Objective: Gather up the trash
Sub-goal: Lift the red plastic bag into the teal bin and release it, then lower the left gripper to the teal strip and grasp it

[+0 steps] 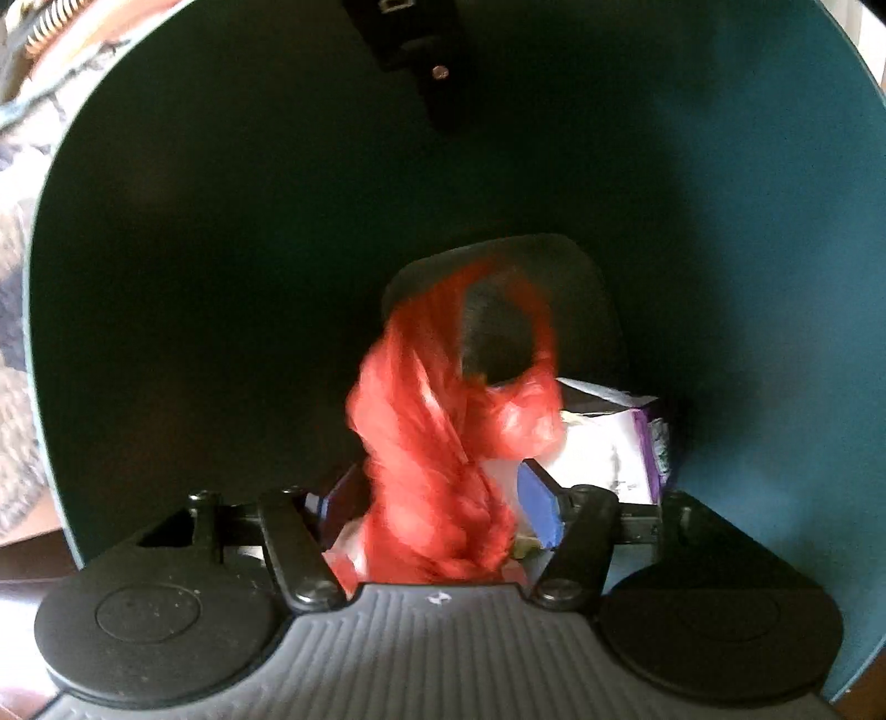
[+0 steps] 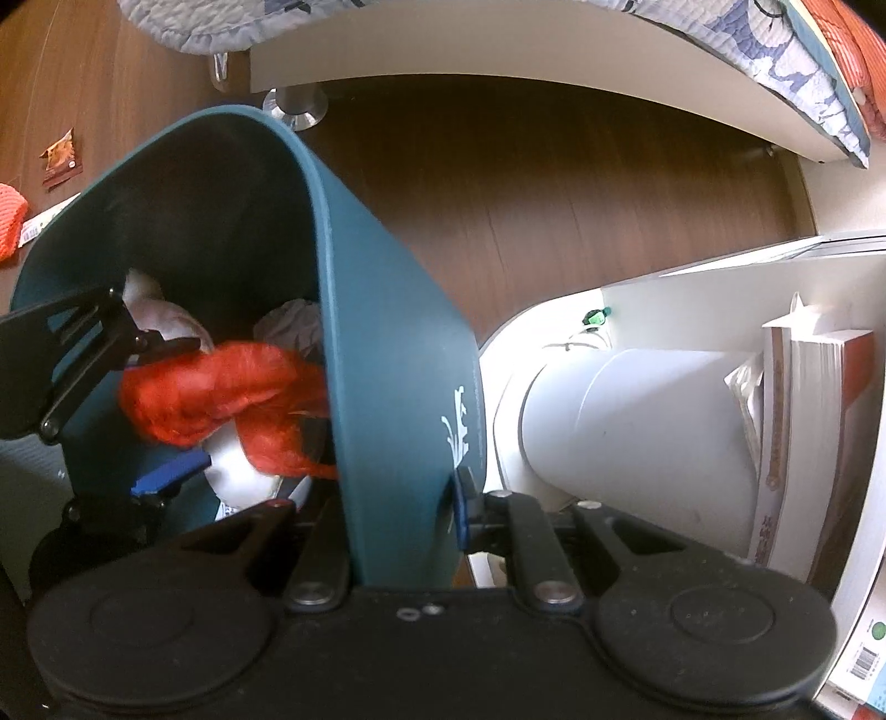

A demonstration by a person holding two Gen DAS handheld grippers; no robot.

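Right claw (image 2: 407,515) nearest; its fingers straddle the rim wall of the teal bin (image 2: 398,354), one inside, one outside, clamped on it, holding the bin tipped with its mouth toward the left claw (image 2: 166,412).

Left claw reaches into the bin mouth; its blue pads stand apart, with the red plastic bag (image 1: 443,443) bunched between them; bag blurred, apparently loose or dropping; whether either pad touches it, cannot tell.

Inside the bin, past the bag: a white and purple carton (image 1: 614,443) on the right in the left wrist view; crumpled white paper (image 2: 293,327) at the far side, seen from the right wrist; so several pieces already collected.

Beyond the bin, wooden floor (image 2: 498,183); far left on it a small brown snack wrapper (image 2: 60,158), a white slip (image 2: 47,219) and something orange (image 2: 10,219) at the frame edge; these look like what is left.

Far side: bed frame (image 2: 498,66) with a patterned quilt (image 2: 183,22); right, a white shelf (image 2: 554,332) with books (image 2: 814,432).

Judgement: task well under way, not finished; the bag is going in, the floor litter is still out.
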